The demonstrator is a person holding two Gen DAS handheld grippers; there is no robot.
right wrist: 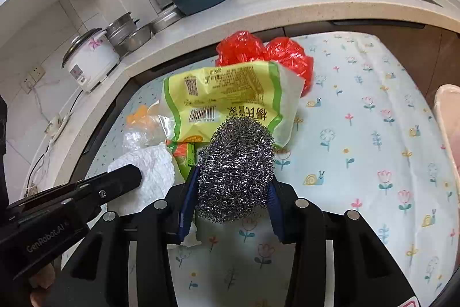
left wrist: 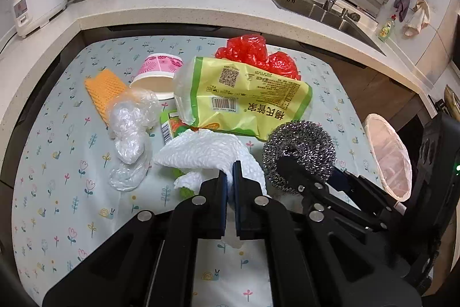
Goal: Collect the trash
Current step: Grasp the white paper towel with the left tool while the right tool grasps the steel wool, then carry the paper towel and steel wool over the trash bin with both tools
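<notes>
Steel wool [right wrist: 235,169] is clamped in the right gripper [right wrist: 233,192], blue pads pressed into both sides of it, held just above the flowery tablecloth [right wrist: 359,151]. From the left wrist view the same scourer sits off to the right with a black finger across its front, so you only get the top arc of it there.

Left gripper [left wrist: 229,186] is nearly closed on a corner of the white paper towel [left wrist: 201,151]; the rest of the towel spreads forward over the cloth. In the right view that gripper only shows as a black finger lying over the towel, jaws hidden.

Trash pile sits mid-table toward the far edge: yellow-green bag [left wrist: 244,97], red plastic bag [left wrist: 258,53] behind it, a small green carton [left wrist: 171,124] mostly buried under bag and towel so I can't read it.

Only the left view properly shows the pink paper cup [left wrist: 158,74] on its side, the orange sponge [left wrist: 103,91] and the crumpled clear plastic [left wrist: 129,134] toward the left edge; the right view gets just slivers. The lined bin [left wrist: 388,157] off the table's right edge is clear in the left view, cut off in the other.
</notes>
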